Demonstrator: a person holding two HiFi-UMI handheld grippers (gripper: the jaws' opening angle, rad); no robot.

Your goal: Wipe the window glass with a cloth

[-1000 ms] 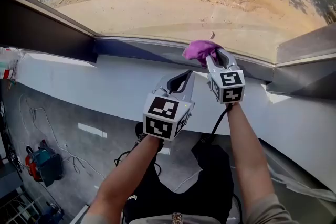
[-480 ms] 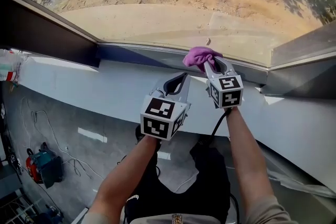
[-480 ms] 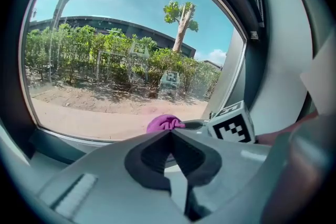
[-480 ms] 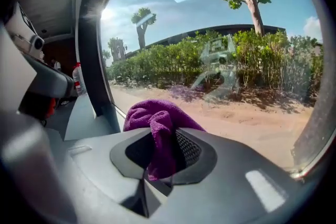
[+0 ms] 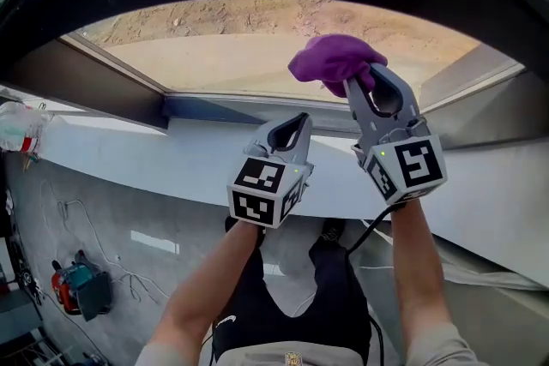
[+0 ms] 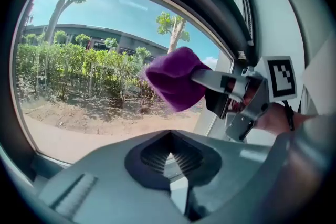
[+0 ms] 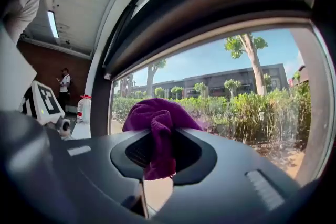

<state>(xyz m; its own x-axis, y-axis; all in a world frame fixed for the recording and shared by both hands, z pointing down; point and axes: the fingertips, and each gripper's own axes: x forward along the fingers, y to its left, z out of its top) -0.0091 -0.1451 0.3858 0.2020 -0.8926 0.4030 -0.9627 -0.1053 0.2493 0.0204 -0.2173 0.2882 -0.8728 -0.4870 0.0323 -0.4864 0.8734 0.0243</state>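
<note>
- Head view: the right hand-held gripper [image 5: 356, 86] is up in front of the window glass [image 5: 214, 47], with the purple cloth [image 5: 334, 60] bunched at its tips. The left hand-held gripper [image 5: 294, 123] is lower, over the white sill [image 5: 129, 150], and carries nothing. From here I cannot settle whether the cloth touches the pane; it looks close
- Left gripper view: its own jaws meet tip to tip, and the toothed gap behind them is empty. This side-on angle shows what the head view flattens: the cloth is a loose wad sticking out past the other gripper's tips towards the pane
- Right gripper view: the jaws are clamped on a fold of the cloth, which hangs down between them and puffs out above. Only this view shows a white bottle [image 7: 83, 113] by the frame and a person [image 7: 65, 81] far back in the room
- Judgement: the wiping step is in hand, with the cloth at the glass. The next move calls for pressing the wad flat on the pane and sweeping across – with a firm grip, so the fold does not slip out
</note>
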